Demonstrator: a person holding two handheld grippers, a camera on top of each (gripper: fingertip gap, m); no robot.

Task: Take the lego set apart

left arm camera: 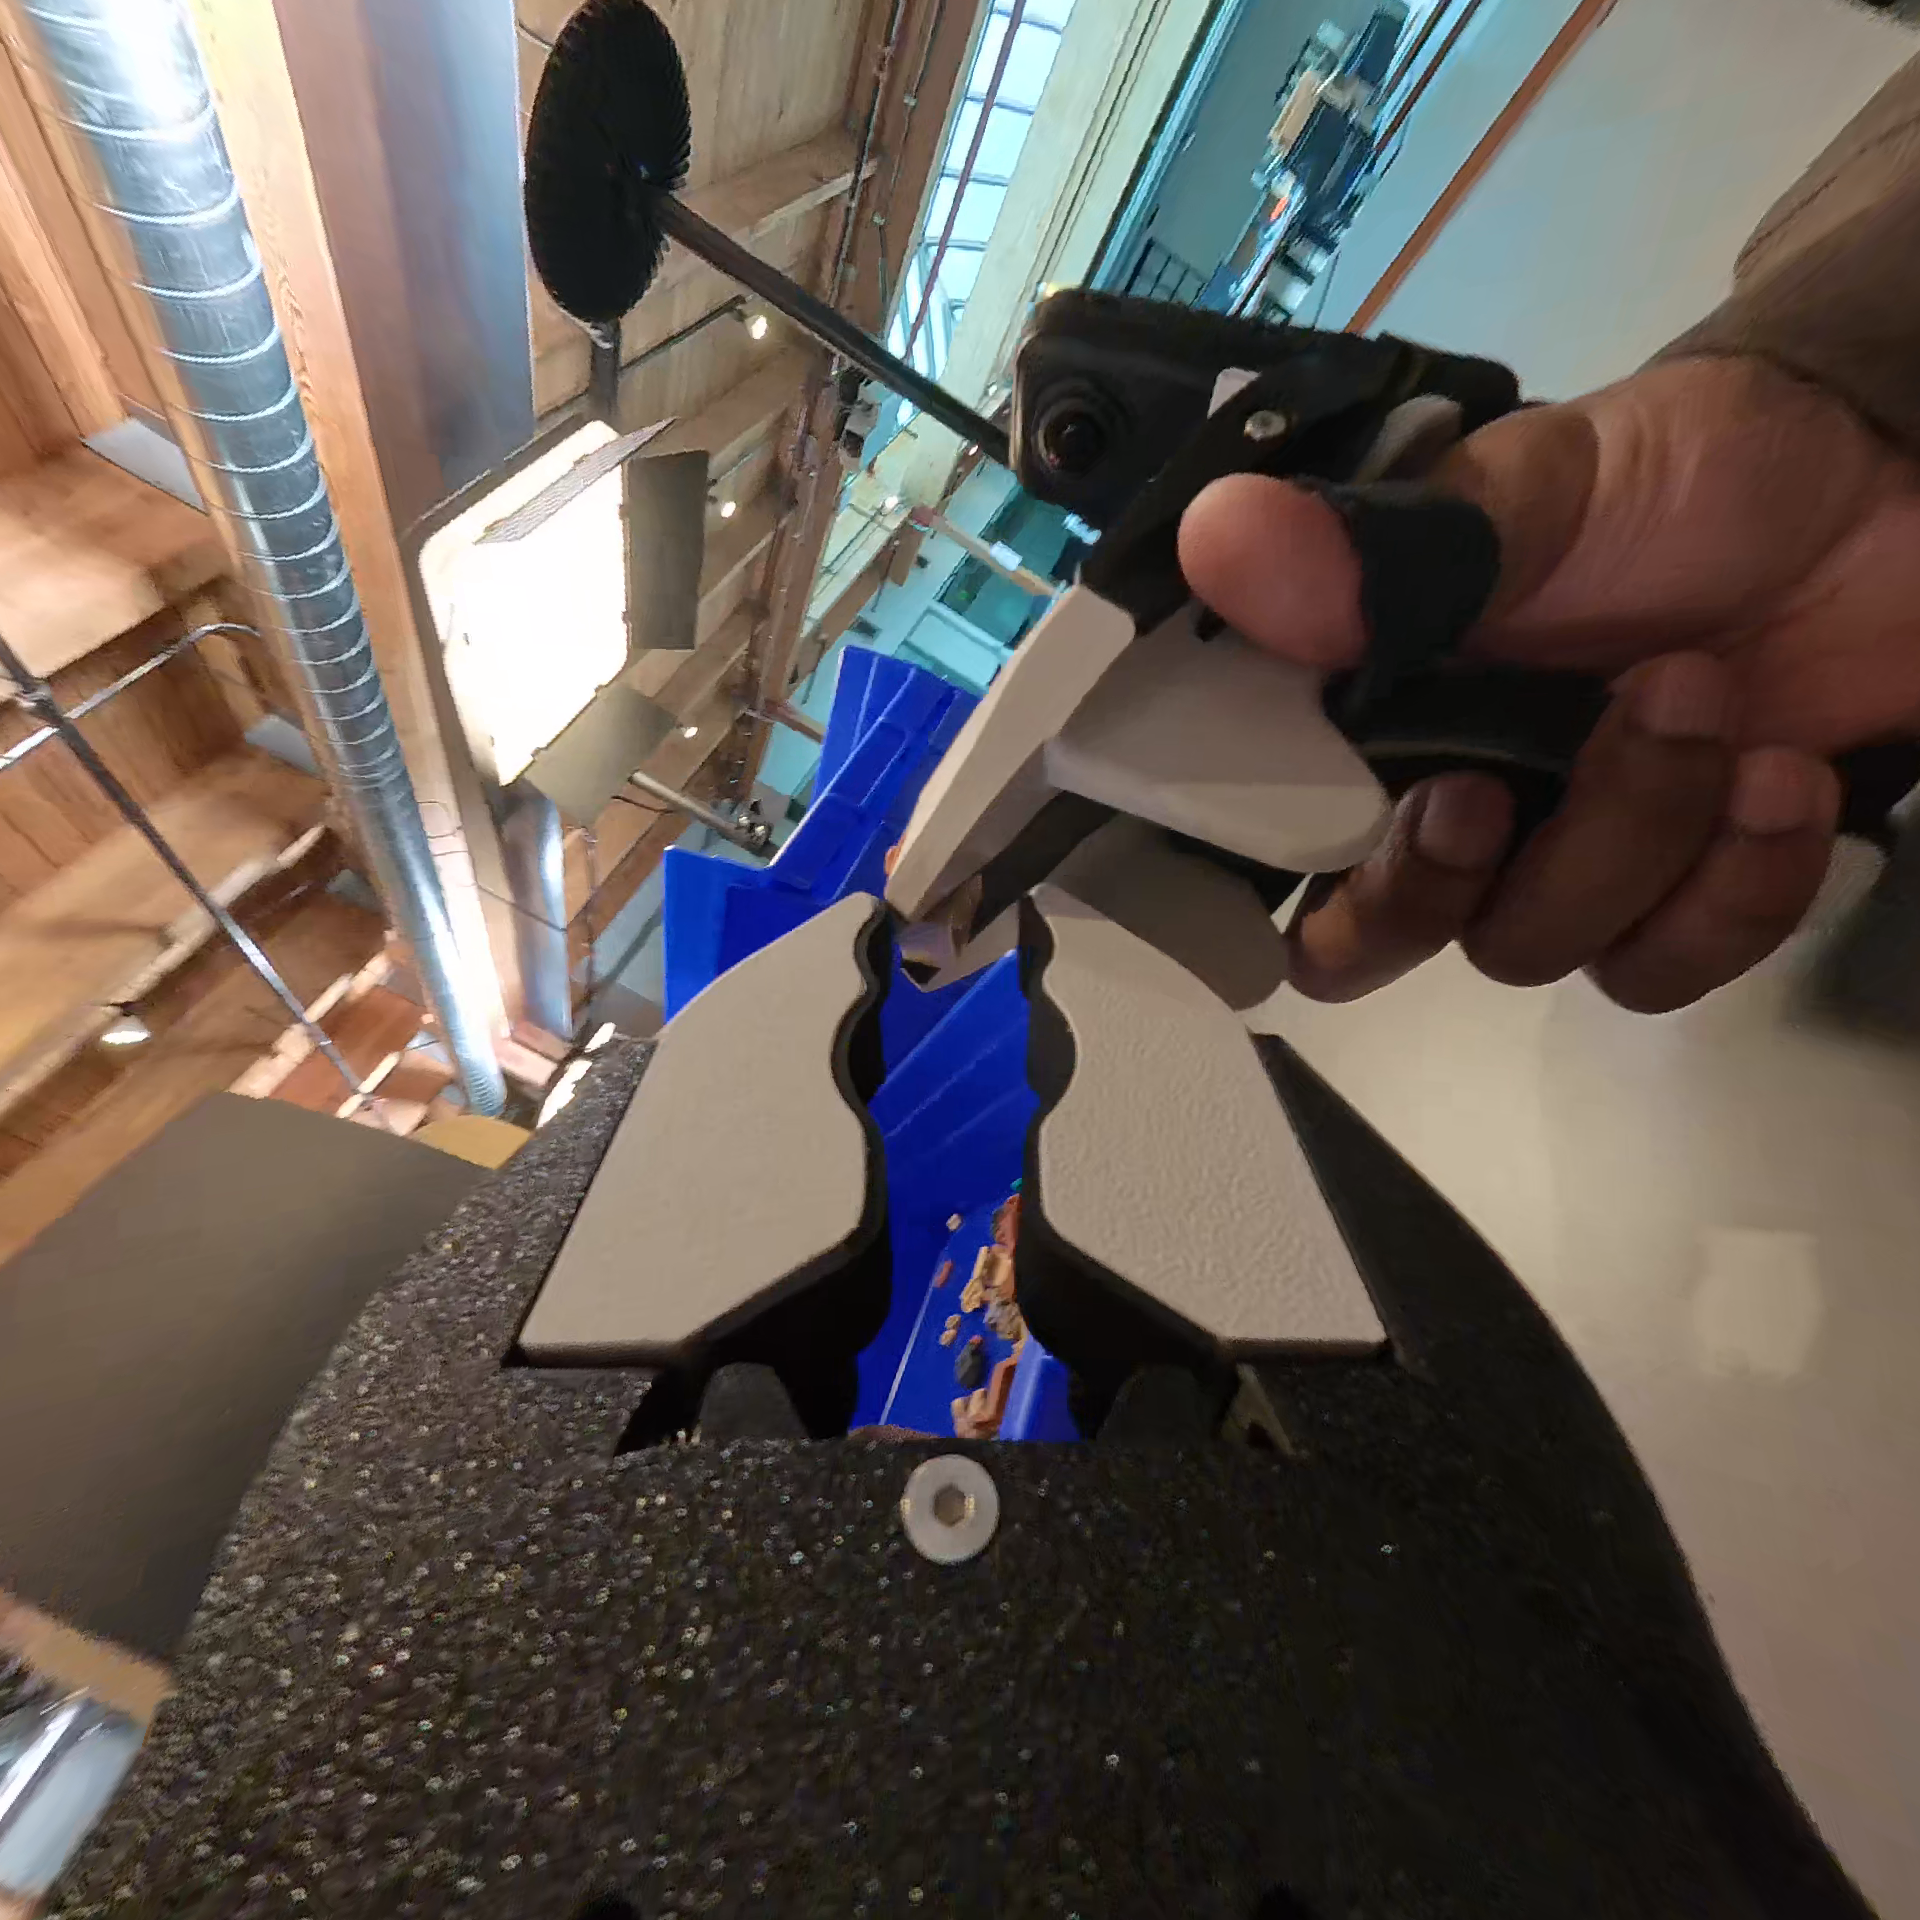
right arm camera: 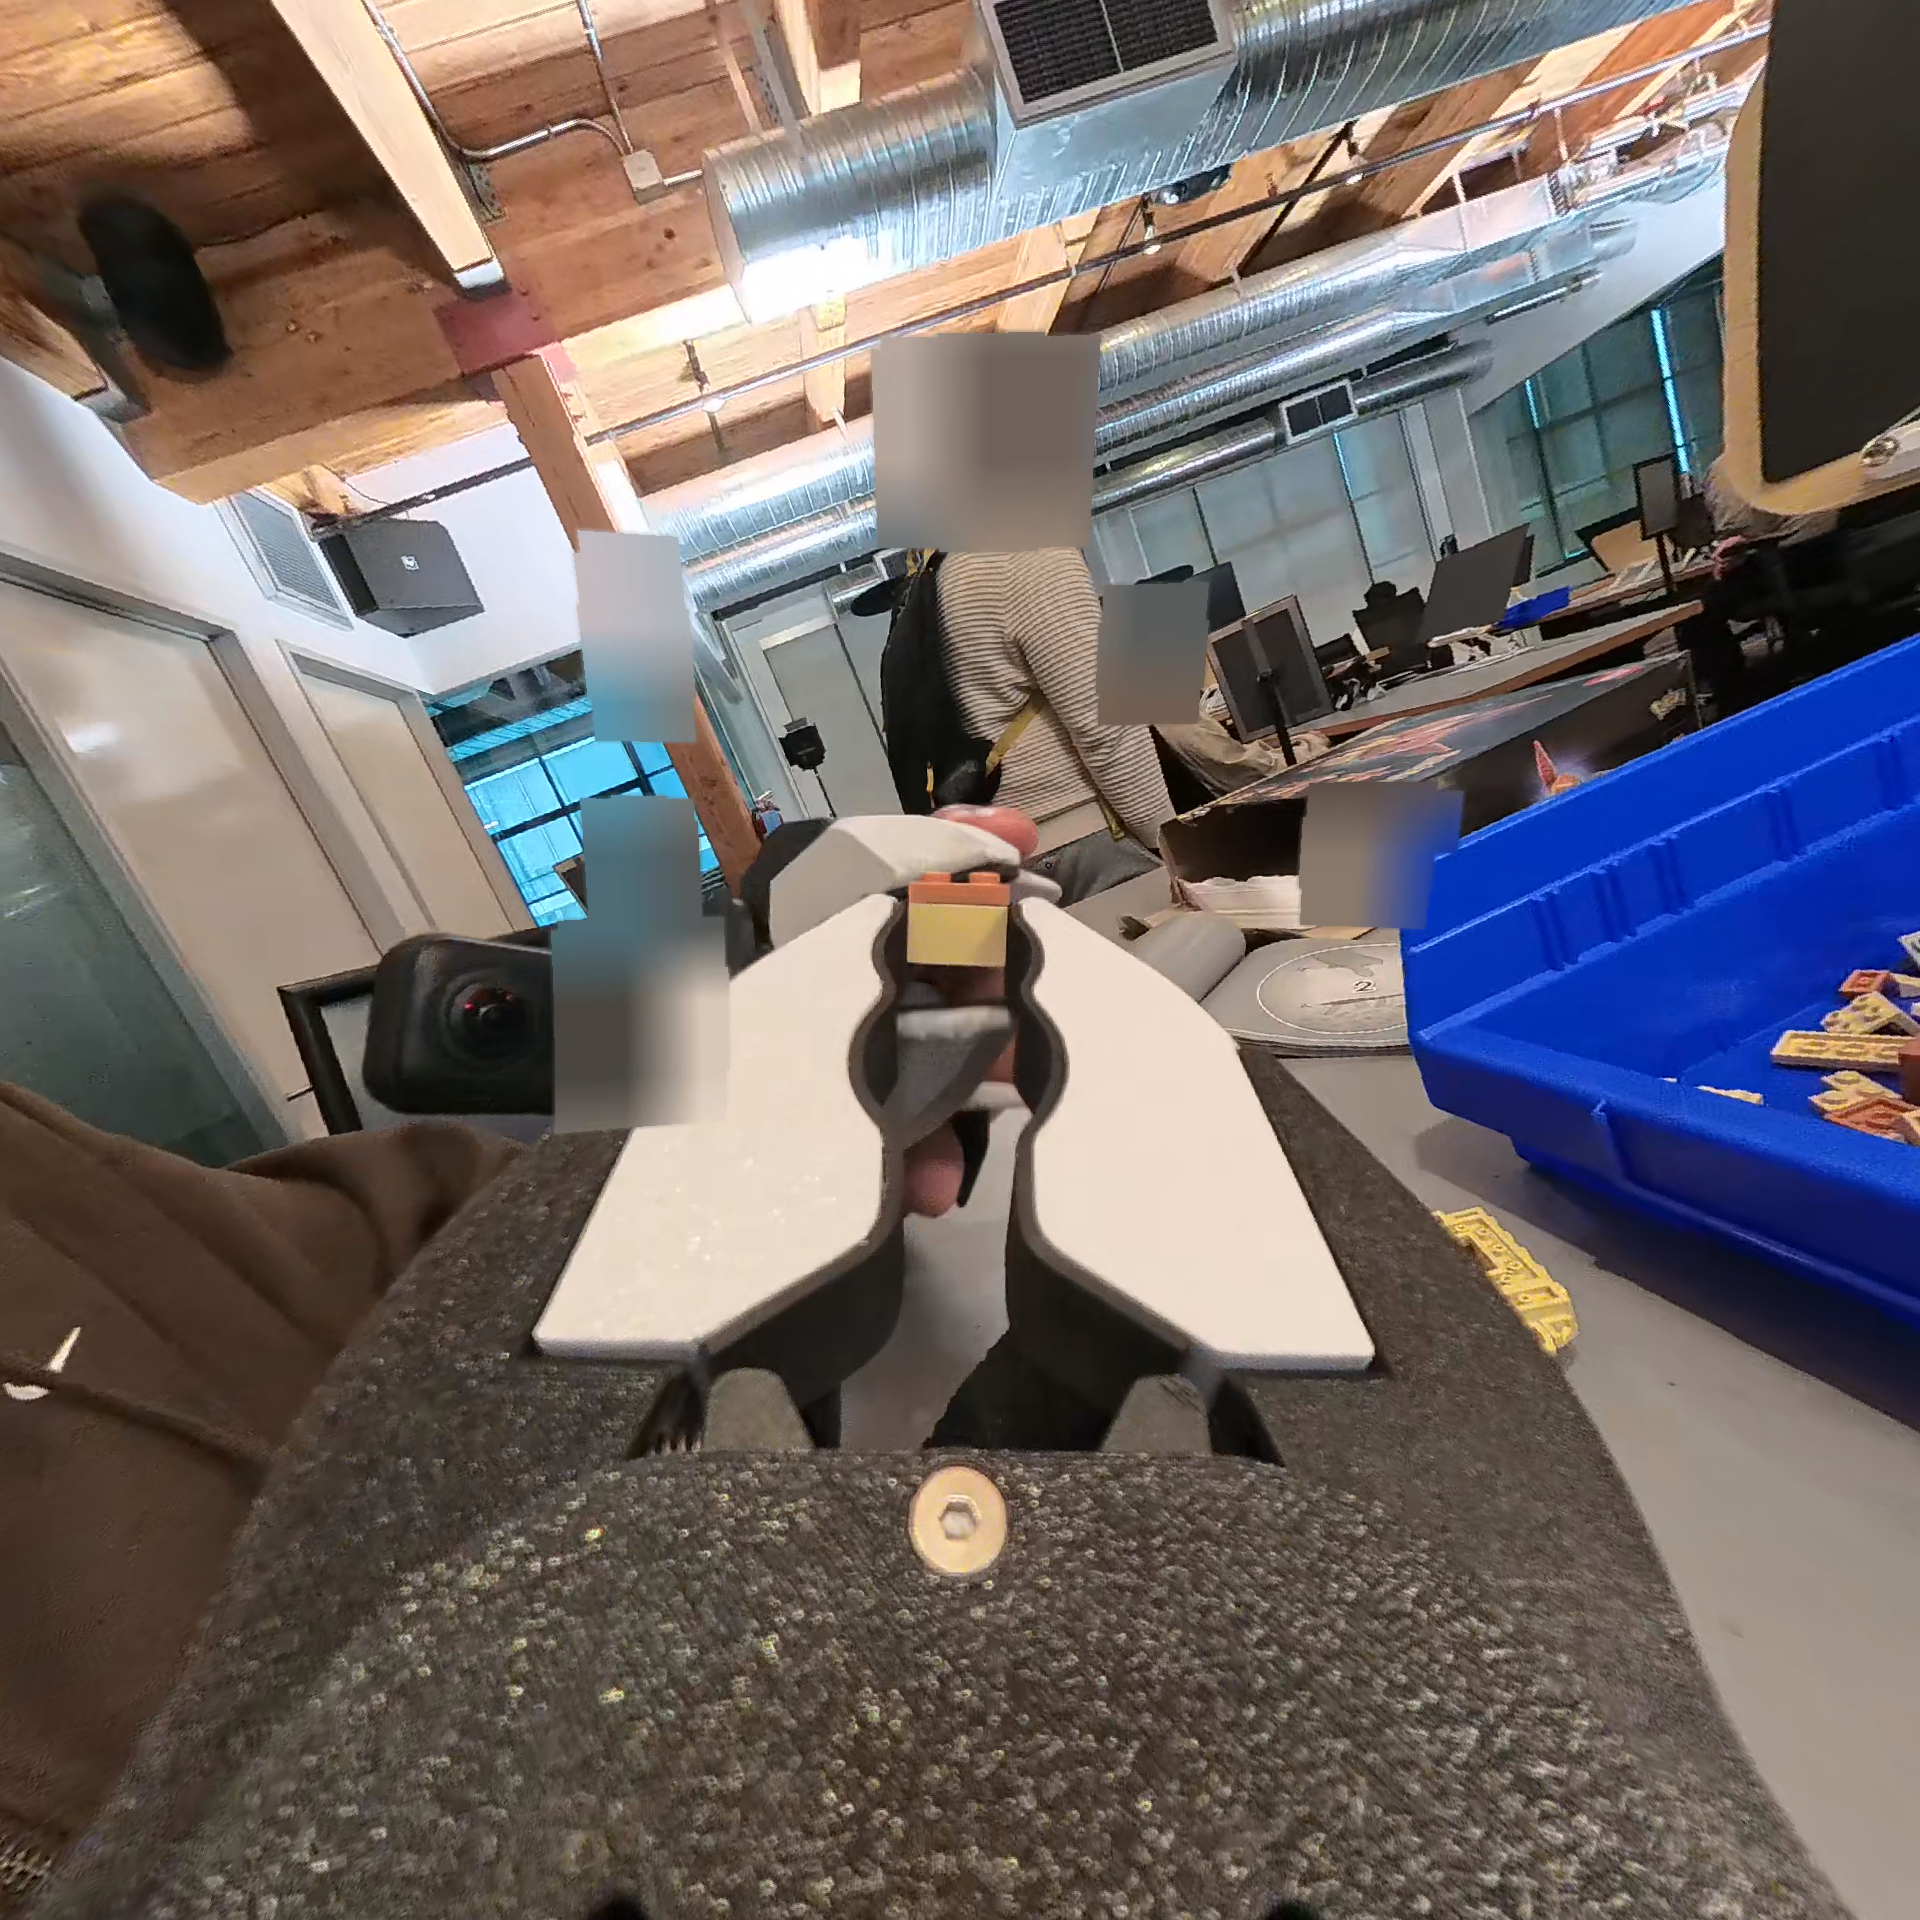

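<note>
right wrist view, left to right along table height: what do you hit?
brown sleeve → other gripper's camera → right gripper pinching a tan-and-orange brick → grey round-marked pad → blue bin → loose bricks

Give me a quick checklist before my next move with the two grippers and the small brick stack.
1. Right gripper shut on the tan brick: ok.
2. Orange plate seated on the tan brick: ok.
3. Left gripper fingertips at the right gripper's tip: ok.
4. Left gripper pressing on the stack: cannot tell, the contact is blurred.
5. Blue bin of loose bricks clear of both grippers: ok.
6. Yellow plate lying on the grey table: ok.
</note>
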